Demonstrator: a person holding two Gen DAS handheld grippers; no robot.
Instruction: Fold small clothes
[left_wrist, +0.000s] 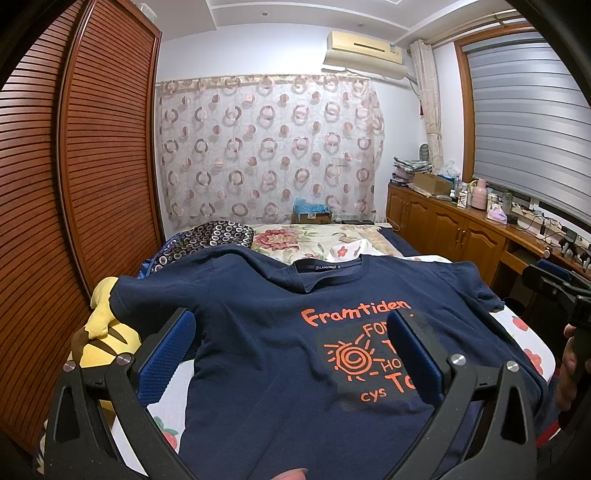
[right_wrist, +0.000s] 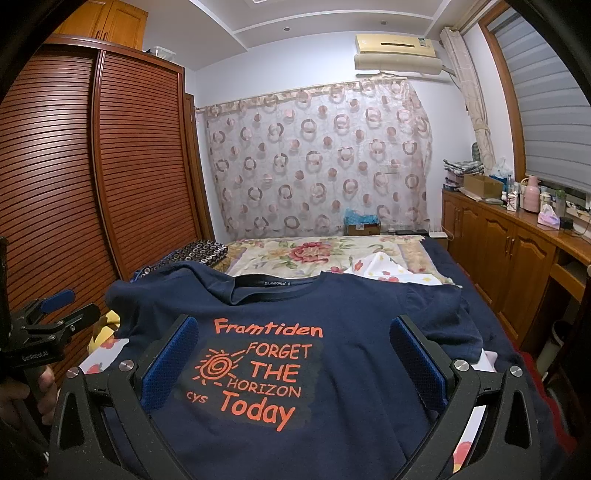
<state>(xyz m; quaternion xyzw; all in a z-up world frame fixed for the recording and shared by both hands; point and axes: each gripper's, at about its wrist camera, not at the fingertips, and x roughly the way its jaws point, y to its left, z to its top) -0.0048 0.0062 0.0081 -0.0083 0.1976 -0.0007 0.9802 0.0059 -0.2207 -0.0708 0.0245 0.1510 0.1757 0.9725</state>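
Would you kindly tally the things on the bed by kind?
Navy T-shirt: 1
Yellow plush toy: 1
Ring-patterned cushion: 1
Floral quilt: 1
Total: 4

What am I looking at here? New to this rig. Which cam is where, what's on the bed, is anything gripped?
No robot arm: a person holds a handheld two-finger gripper in each hand, and each one carries a fisheye camera that looks forward between its own blue-padded fingers.

The left wrist picture shows the left gripper, and at its right edge the right gripper with part of the hand holding it. The right wrist picture is the mirror case.

On the bed lies a navy T-shirt, spread flat, print side up, collar pointing away. The orange print reads "Framtiden, Forget the Horizon Today". A yellow plush toy sits beside its left sleeve.

Both grippers are open above the shirt. Nothing is held, and no fold has been made yet.
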